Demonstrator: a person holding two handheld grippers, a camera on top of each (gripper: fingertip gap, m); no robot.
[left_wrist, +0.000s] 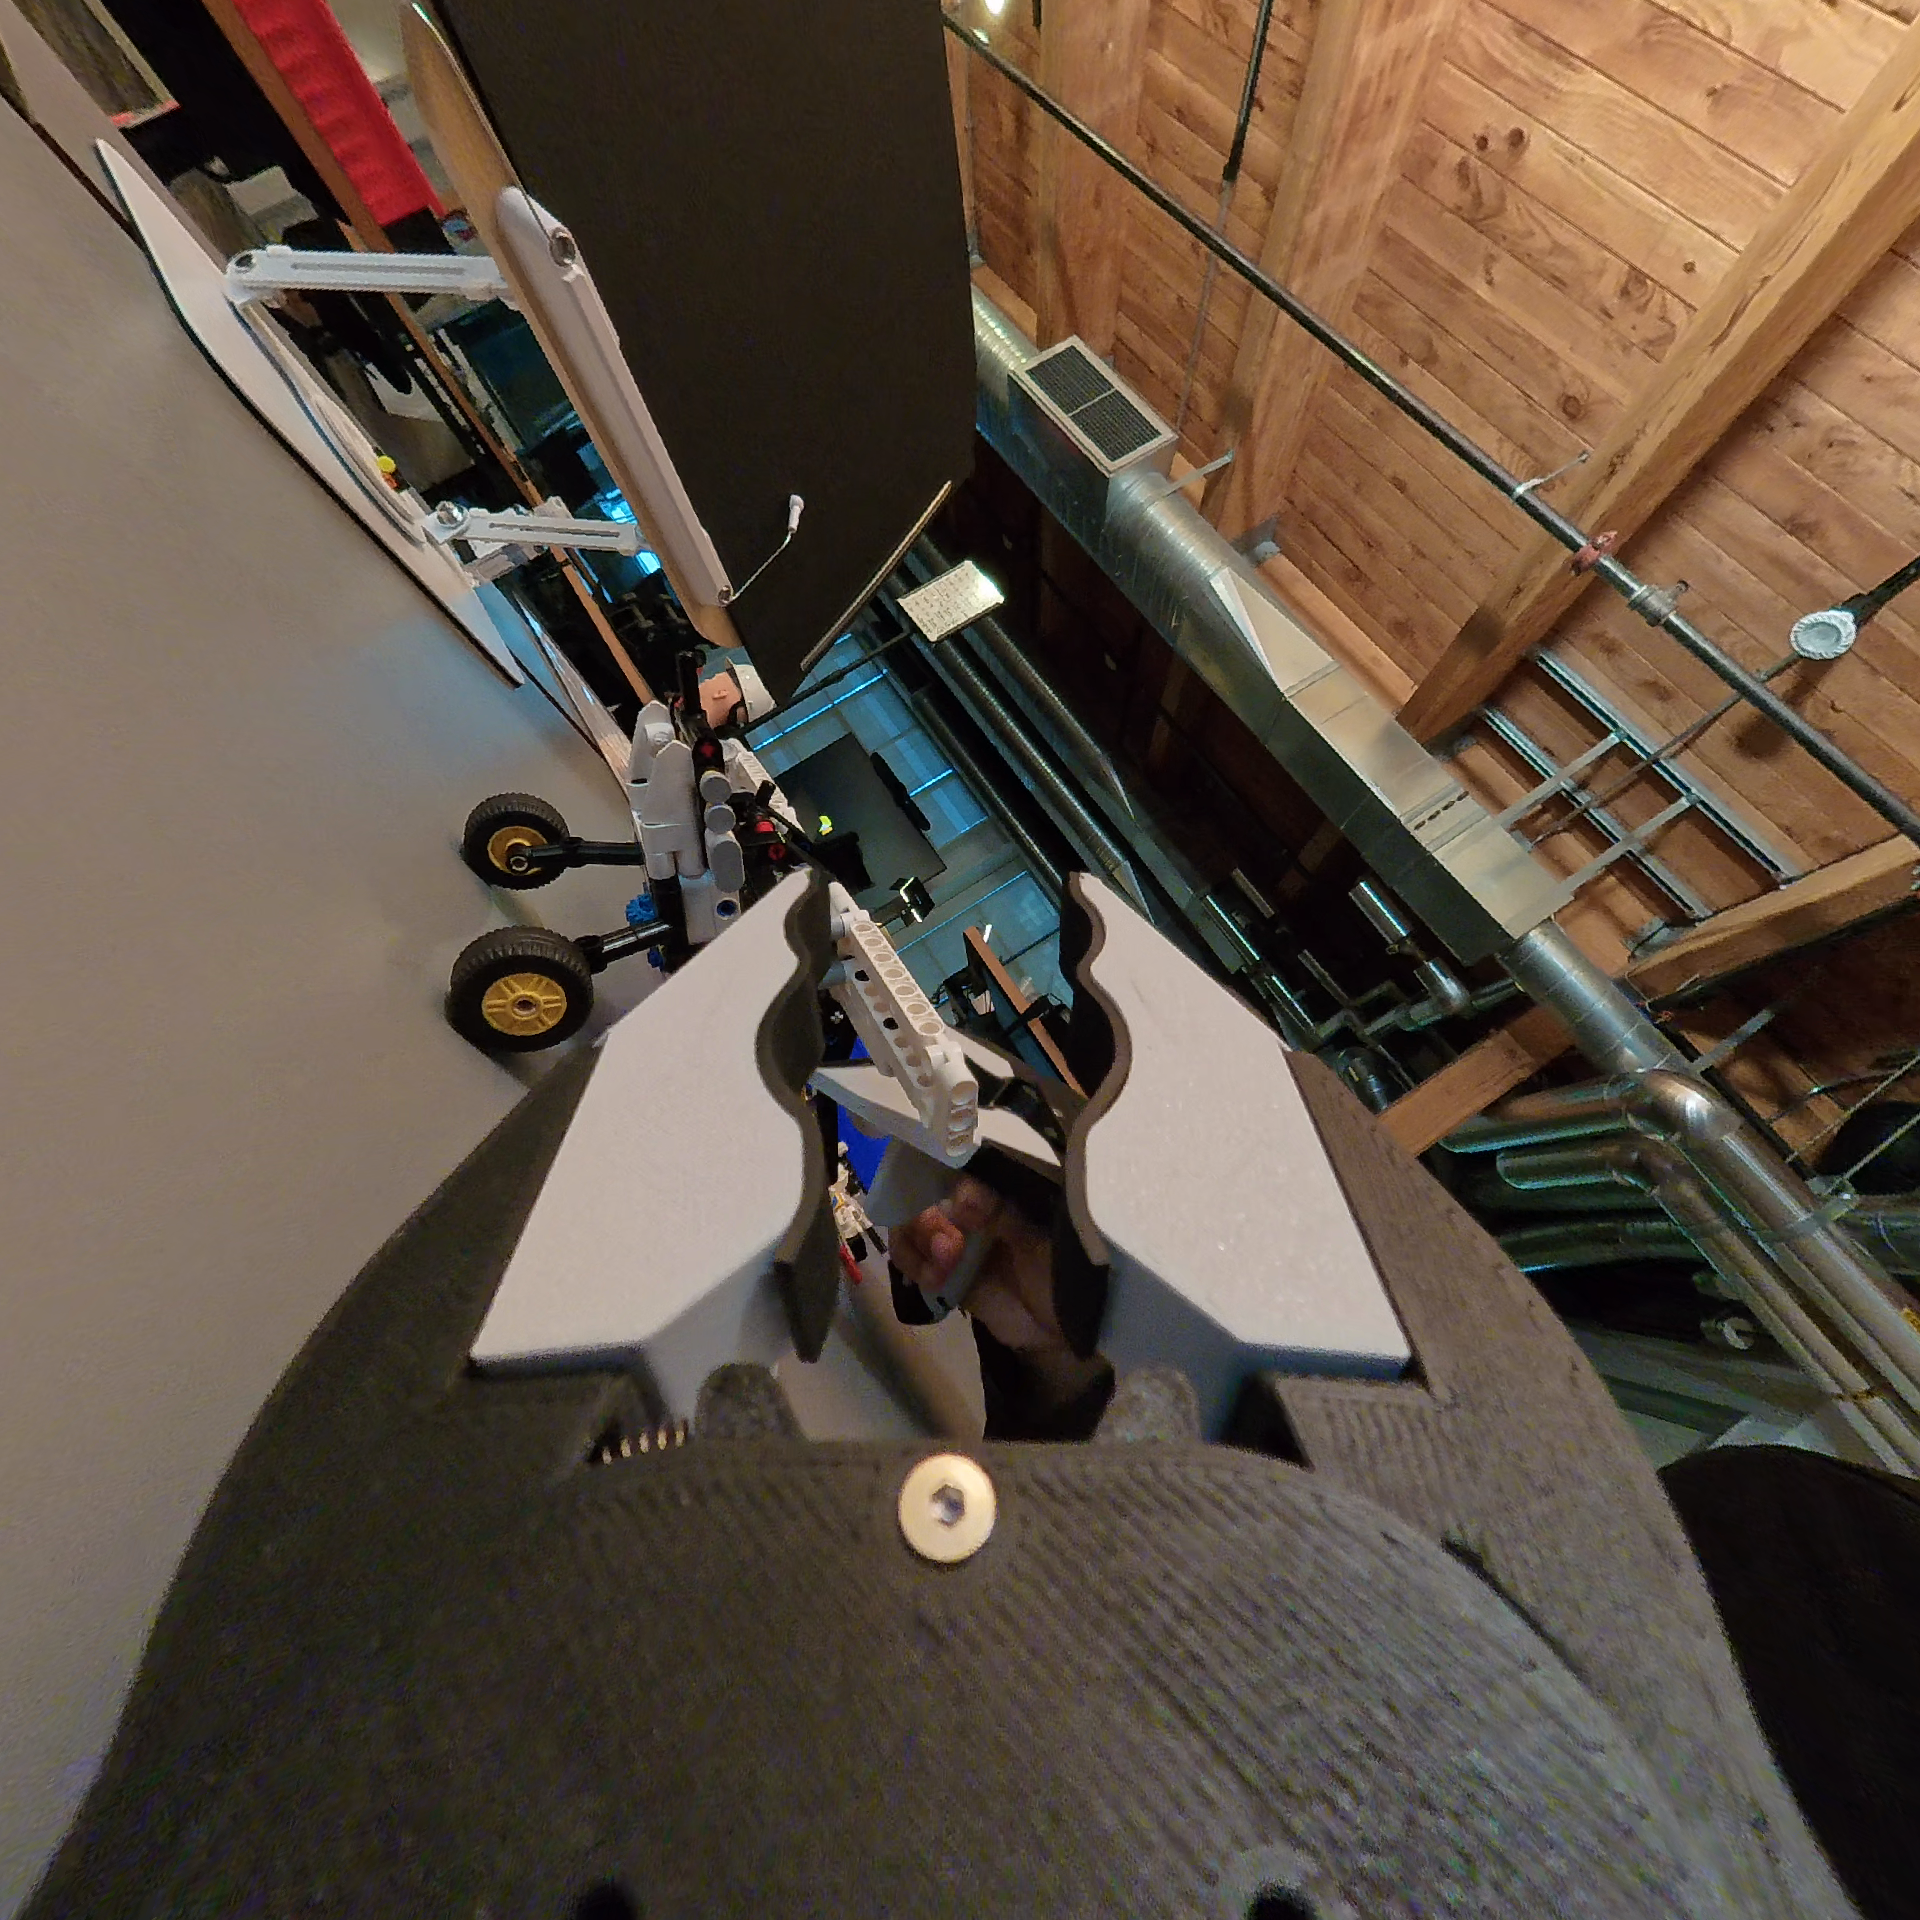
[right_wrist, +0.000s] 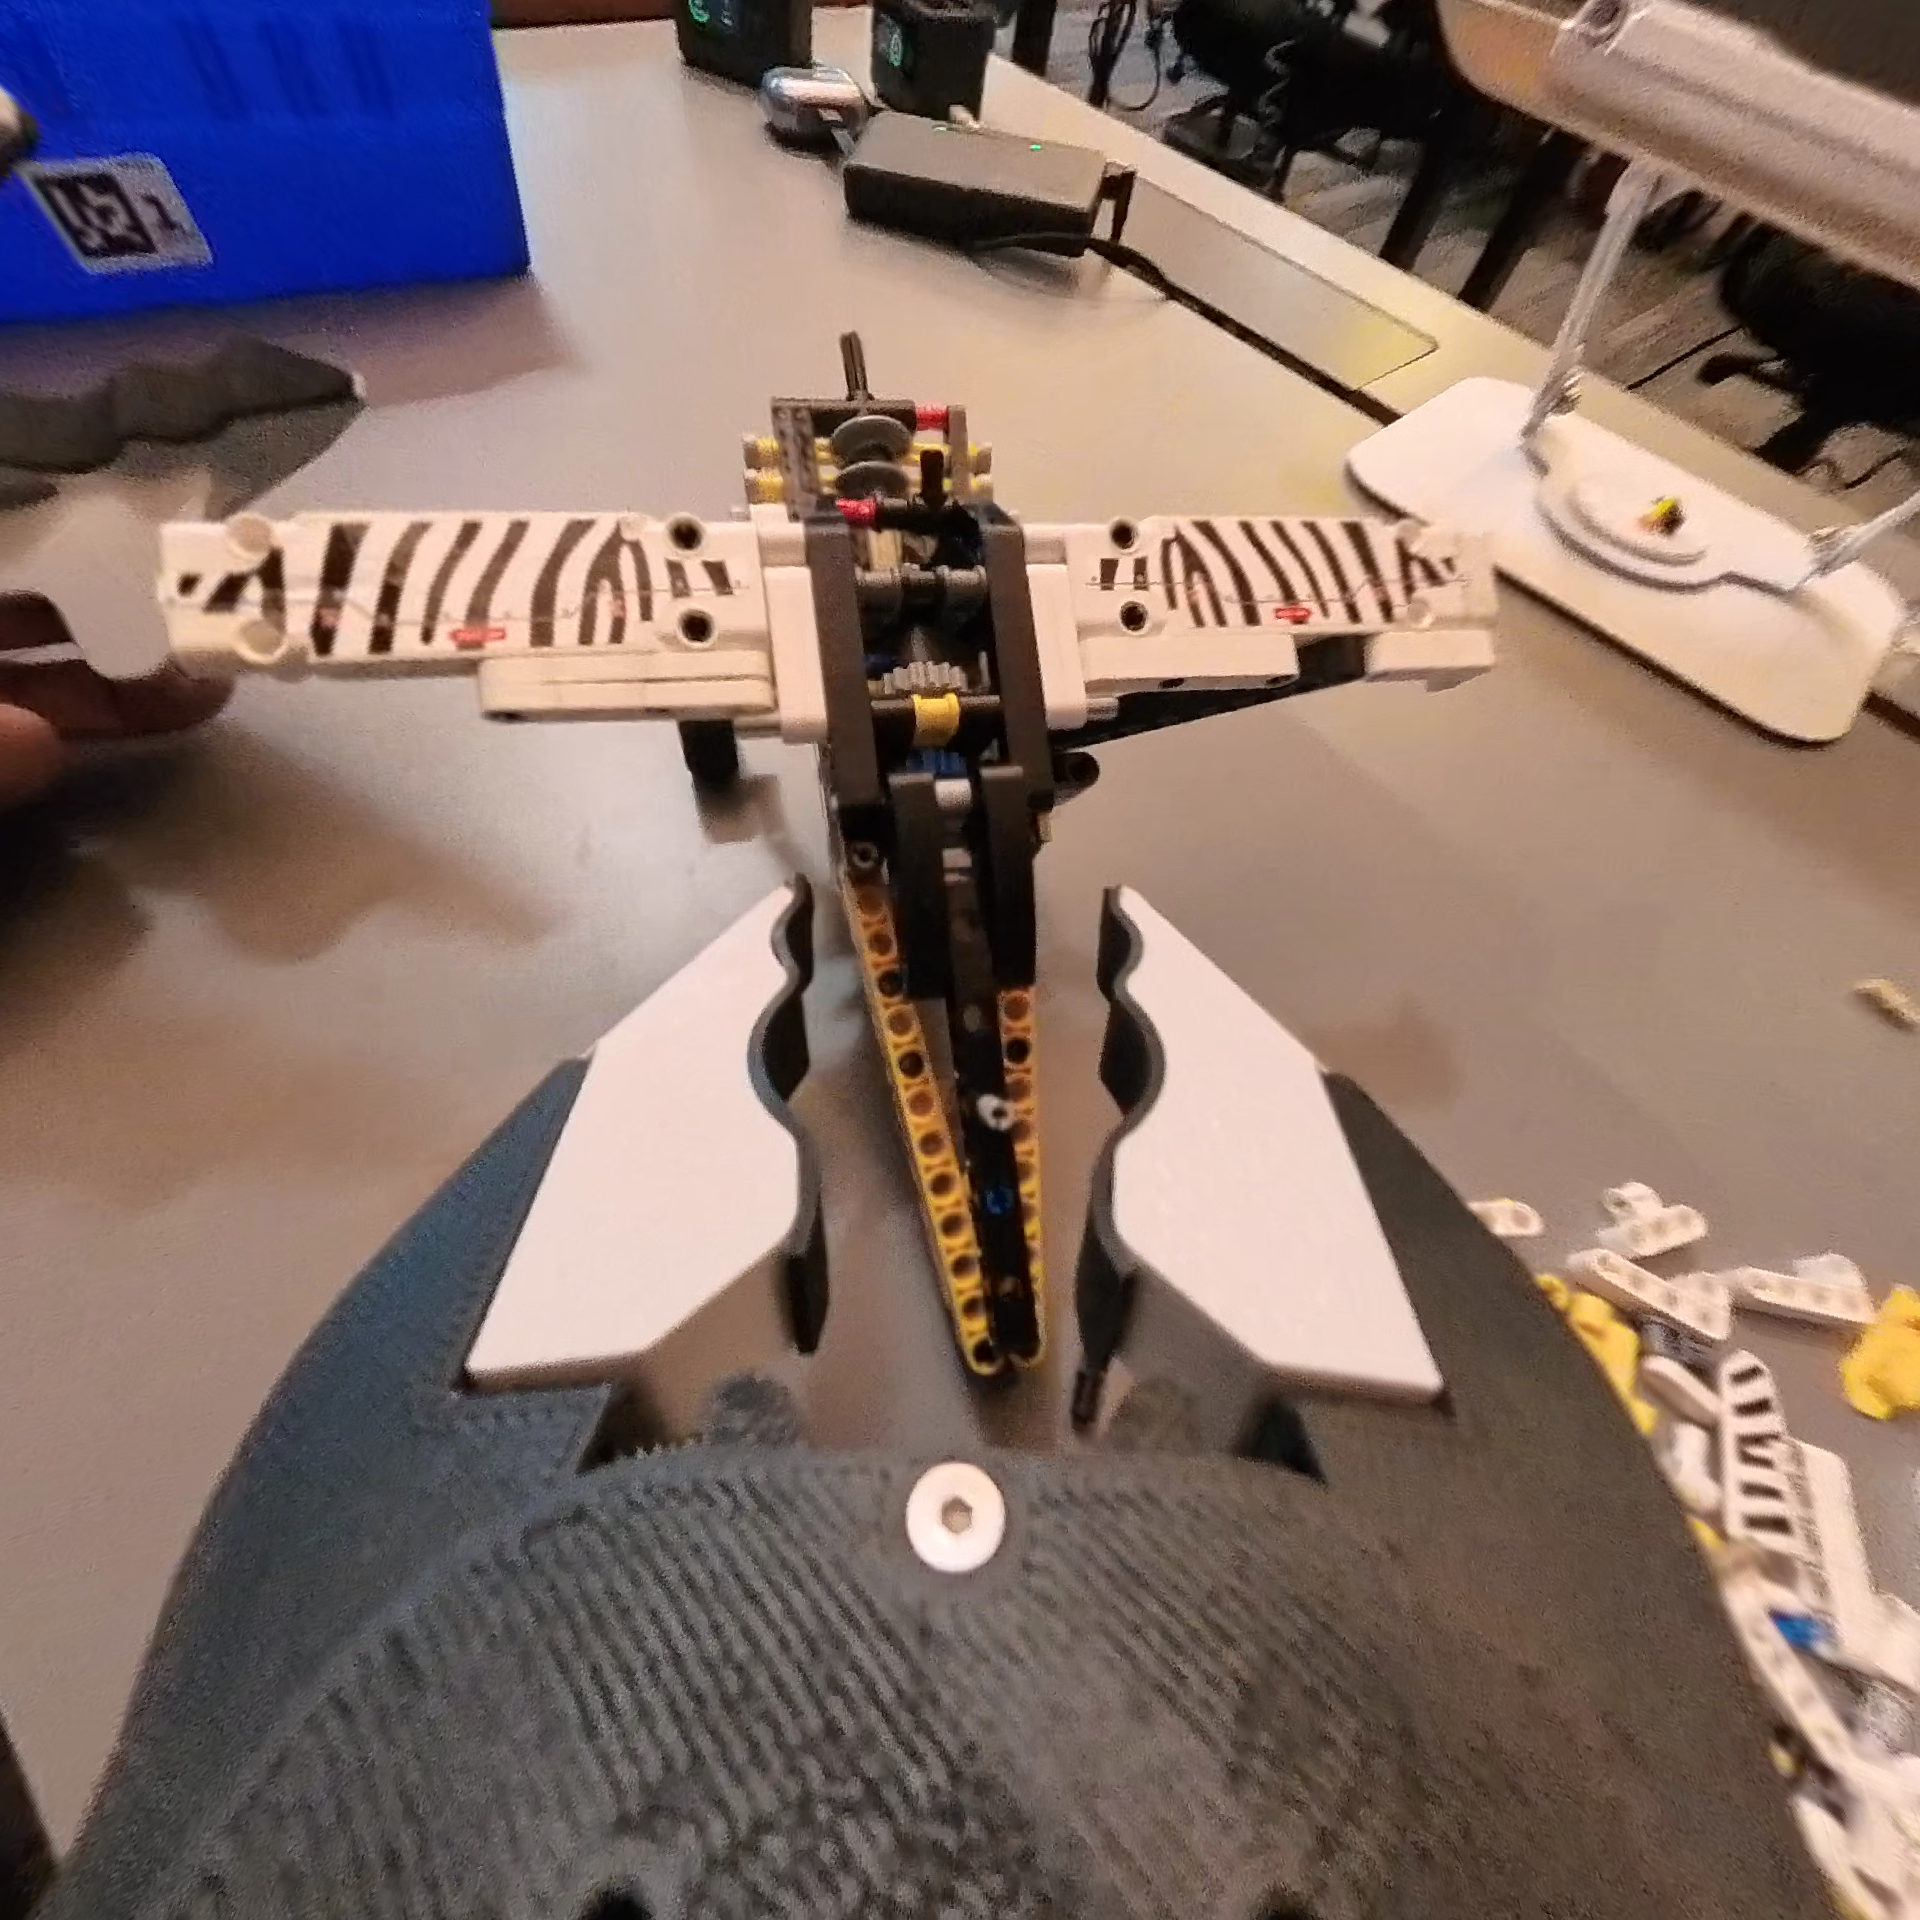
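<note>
**Straddling the plane's tail**

Straddling the toy plane (right_wrist: 914, 644) mid-table, my right claw (right_wrist: 951, 914) is spread — its yellow-and-black tail (right_wrist: 966, 1143) runs between my pads, neither pressing. To grip well I'd centre the tail, then squeeze evenly. My left claw (left_wrist: 940, 914) is rolled sideways at the wing tip (left_wrist: 904, 1018) — also spread, the tip lying against one pad only. Loose pieces (right_wrist: 1704, 1309) lie near the table's right edge.

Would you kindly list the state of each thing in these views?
Left claw: open, a white wing beam against one pad only.
Right claw: open, straddling the tail, clear of both pads.
Toy plane: assembled, standing on the table.
Loose bricks: scattered on the table.
</note>
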